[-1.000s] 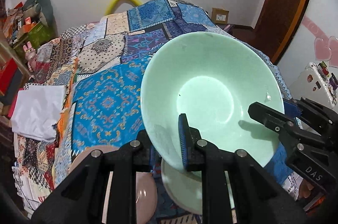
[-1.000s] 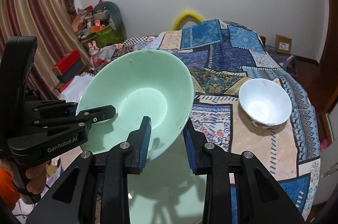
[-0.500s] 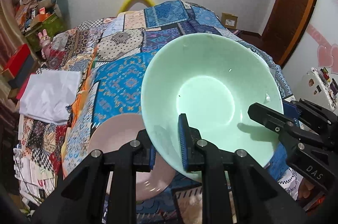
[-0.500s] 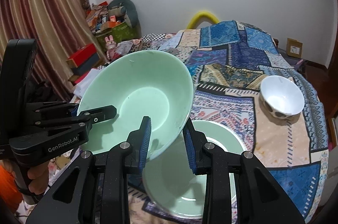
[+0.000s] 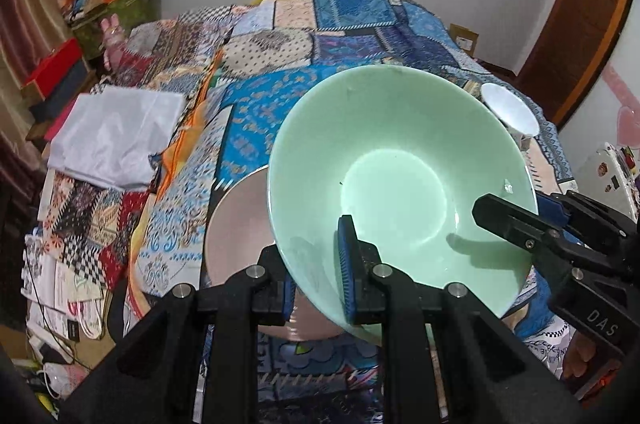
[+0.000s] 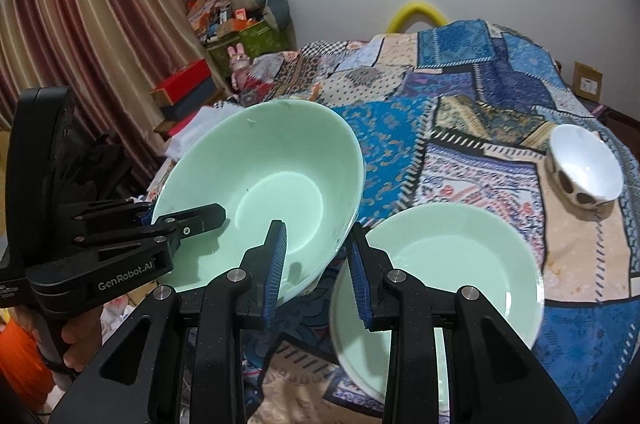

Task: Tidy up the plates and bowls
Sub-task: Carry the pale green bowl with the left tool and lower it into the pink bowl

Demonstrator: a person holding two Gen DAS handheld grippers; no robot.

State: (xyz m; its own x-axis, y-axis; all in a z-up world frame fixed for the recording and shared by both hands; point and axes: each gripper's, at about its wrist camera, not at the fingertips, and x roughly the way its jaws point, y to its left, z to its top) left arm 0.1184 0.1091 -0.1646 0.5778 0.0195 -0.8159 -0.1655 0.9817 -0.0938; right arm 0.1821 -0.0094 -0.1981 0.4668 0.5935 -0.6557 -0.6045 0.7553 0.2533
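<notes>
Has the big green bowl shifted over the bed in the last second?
Yes. The green bowl, clamped by both grippers, has moved back toward the near edge: in the right wrist view the green plate has emerged from under it, beside it.

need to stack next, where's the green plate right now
The green plate lies flat on the quilt, low and right of centre in the right wrist view, just right of the held green bowl, with the white bowl beyond it.

White lettering "GenRobot.AI" marks the black plastic left gripper (image 6: 188, 224) body; "DAS" (white capitals) marks the black right gripper (image 5: 516, 220).
</notes>
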